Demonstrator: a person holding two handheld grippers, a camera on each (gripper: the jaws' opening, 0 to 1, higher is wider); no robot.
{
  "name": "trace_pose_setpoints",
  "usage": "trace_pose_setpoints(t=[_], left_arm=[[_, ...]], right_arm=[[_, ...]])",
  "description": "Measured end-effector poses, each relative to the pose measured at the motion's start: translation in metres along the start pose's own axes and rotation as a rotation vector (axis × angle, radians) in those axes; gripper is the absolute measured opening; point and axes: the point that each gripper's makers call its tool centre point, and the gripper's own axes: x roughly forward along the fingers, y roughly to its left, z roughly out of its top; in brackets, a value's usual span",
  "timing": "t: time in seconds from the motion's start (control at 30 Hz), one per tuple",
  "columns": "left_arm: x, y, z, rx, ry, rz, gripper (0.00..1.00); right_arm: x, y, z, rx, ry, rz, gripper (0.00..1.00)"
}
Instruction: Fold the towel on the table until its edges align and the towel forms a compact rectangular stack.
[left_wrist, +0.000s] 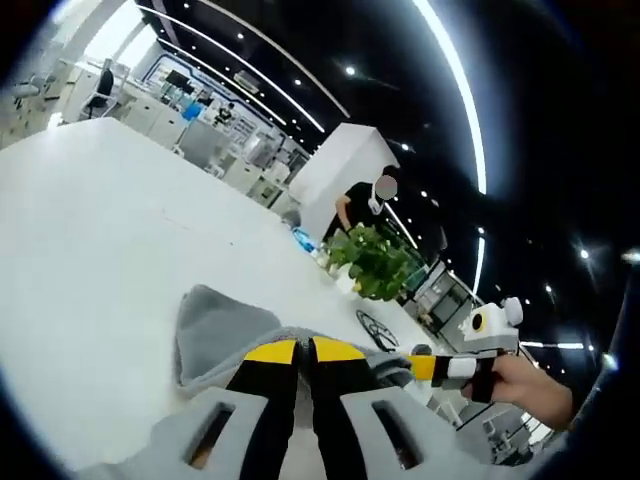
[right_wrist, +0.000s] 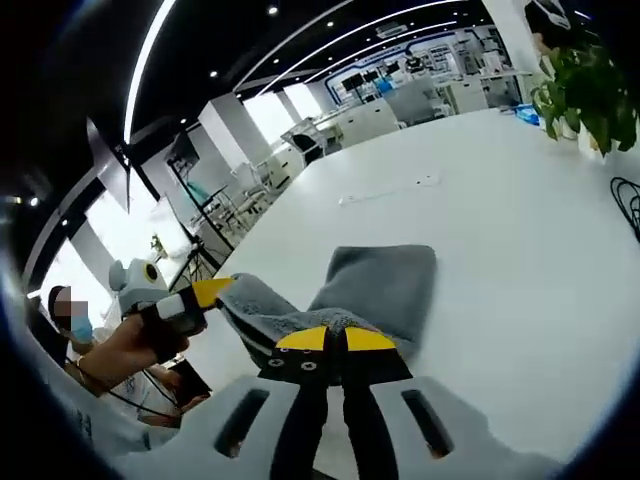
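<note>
Between the yellow-tipped jaws of the left gripper, a corner of the grey towel is being pinched, the jaws pressed together on the cloth; across from it the right gripper is clamping the neighbouring corner in the same way, and each gripper is showing up in the other's view, held by a hand. The lifted edge is sagging a little between the two grips, while the rest of the towel is lying flat on the white table, spreading away from the jaws. A fold appears to be under way, so both corners should be travelling together at one height, keeping the edge taut and straight, then coming down squarely on the far edge so the sides are lining up. Farther off, a potted plant is standing near the table's edge, and a person is standing just behind it.
</note>
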Motion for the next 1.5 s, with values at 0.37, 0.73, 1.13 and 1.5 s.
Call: trace_pose_setpoints(t=[0.37,0.73,1.13,1.5], left_arm=[[0.039,0.030,0.017,-0.104,-0.054,0.036,0.03],[0.073,0.064,0.025,-0.131,-0.074,0.098,0.03],[0.105,0.104,0.012,-0.086,-0.011,0.188,0.03],[0.109,0.116,0.009,-0.059,0.023,0.170,0.09]], right_arm=[[0.032,-0.022,0.031,0.052,-0.018,-0.002,0.01],[0.070,-0.047,0.047,0.084,-0.021,-0.028,0.01],[0.105,-0.072,0.049,0.086,-0.016,-0.039,0.02],[0.130,-0.085,0.046,-0.074,-0.002,-0.050,0.05]])
